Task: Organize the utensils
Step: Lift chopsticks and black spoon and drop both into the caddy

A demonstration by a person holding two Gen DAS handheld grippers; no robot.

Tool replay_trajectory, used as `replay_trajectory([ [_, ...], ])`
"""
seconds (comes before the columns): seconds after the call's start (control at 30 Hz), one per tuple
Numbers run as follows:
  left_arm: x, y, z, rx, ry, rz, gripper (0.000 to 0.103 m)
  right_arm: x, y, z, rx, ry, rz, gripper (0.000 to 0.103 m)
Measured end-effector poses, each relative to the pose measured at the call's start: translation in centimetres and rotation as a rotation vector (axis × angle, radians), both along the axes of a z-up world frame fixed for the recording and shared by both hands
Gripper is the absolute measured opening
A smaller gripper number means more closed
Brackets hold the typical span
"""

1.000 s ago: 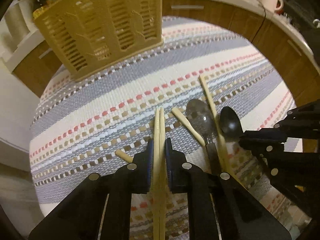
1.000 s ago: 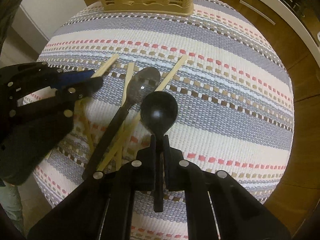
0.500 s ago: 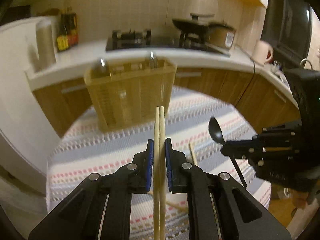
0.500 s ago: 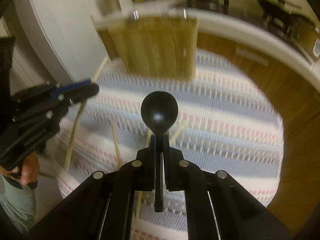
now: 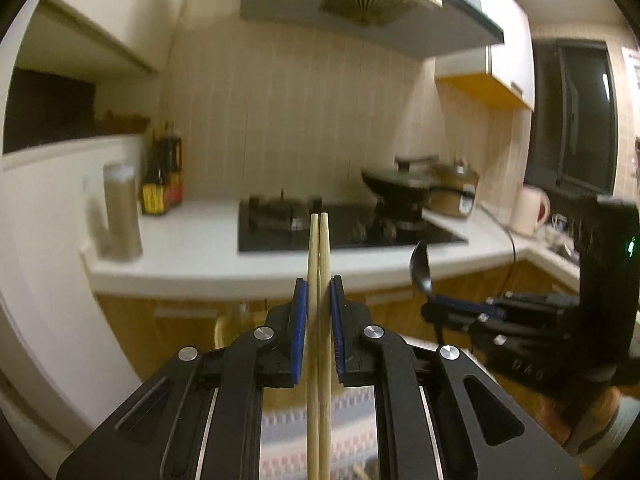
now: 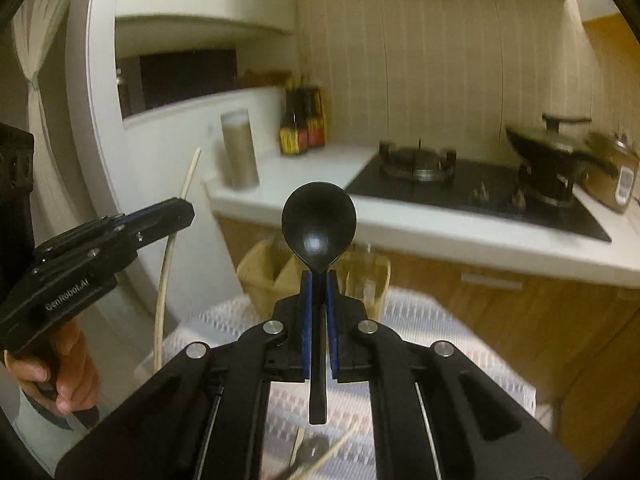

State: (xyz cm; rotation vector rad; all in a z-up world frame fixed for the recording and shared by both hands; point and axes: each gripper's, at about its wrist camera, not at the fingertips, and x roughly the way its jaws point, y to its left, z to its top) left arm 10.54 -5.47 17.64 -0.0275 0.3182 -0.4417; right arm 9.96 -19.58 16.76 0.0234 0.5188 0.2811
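My left gripper [image 5: 319, 292] is shut on a pair of pale wooden chopsticks [image 5: 319, 248], held high and pointing up. My right gripper [image 6: 319, 284] is shut on the handle of a black spoon [image 6: 319, 220], bowl upward. The right gripper with the spoon [image 5: 420, 268] shows at the right of the left wrist view. The left gripper [image 6: 176, 212] with its chopsticks [image 6: 172, 248] shows at the left of the right wrist view. The yellow slatted utensil basket [image 6: 260, 272] stands on the striped mat [image 6: 420, 320] behind the spoon, partly hidden.
More chopsticks [image 6: 332, 452] and a dark utensil lie on the mat below the right gripper. Behind are a white counter [image 6: 440, 232], a gas hob [image 6: 460, 180], a black pan [image 6: 548, 144], sauce bottles [image 6: 302, 124] and a metal canister [image 6: 240, 152].
Both grippers have lifted and tilted upward with their loads. The views swung from the mat up to the kitchen wall. The basket dropped low in both views.
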Motion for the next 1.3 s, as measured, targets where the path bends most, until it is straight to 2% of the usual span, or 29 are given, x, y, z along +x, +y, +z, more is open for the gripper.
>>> replay_trajectory([
  [0.13,2.0,-1.0,0.6,-0.012,-0.074,0.053,0.010,1.7,-0.7,0.5,0.006,-0.095,-0.030,0.005],
  [0.23,3.3,-1.6,0.4,-0.054,-0.127,0.041,0.010,3.9,-1.5,0.1,0.042,-0.159,-0.038,0.005],
  [0.37,5.5,-2.4,-0.2,-0.103,-0.200,0.034,0.010,6.5,-2.0,-0.5,0.076,-0.195,-0.041,0.005],
  [0.57,9.1,-3.2,-1.5,-0.110,-0.279,0.066,0.010,9.4,-0.6,-3.1,0.025,-0.235,-0.019,0.005],
  [0.7,11.6,-3.1,-3.3,-0.141,-0.267,0.074,0.010,11.2,-0.3,-5.2,0.016,-0.220,-0.004,0.005],
  [0.9,13.5,-2.7,-5.8,-0.153,-0.230,0.097,0.010,12.8,-0.7,-7.8,0.073,-0.165,0.026,0.005],
  [1.23,13.8,-2.1,-7.5,-0.146,-0.189,0.075,0.011,12.1,-0.8,-8.9,0.069,-0.140,0.044,0.005],
  [1.3,13.4,-2.0,-7.6,-0.148,-0.181,0.063,0.017,11.9,-1.0,-8.9,0.074,-0.123,0.050,0.006],
])
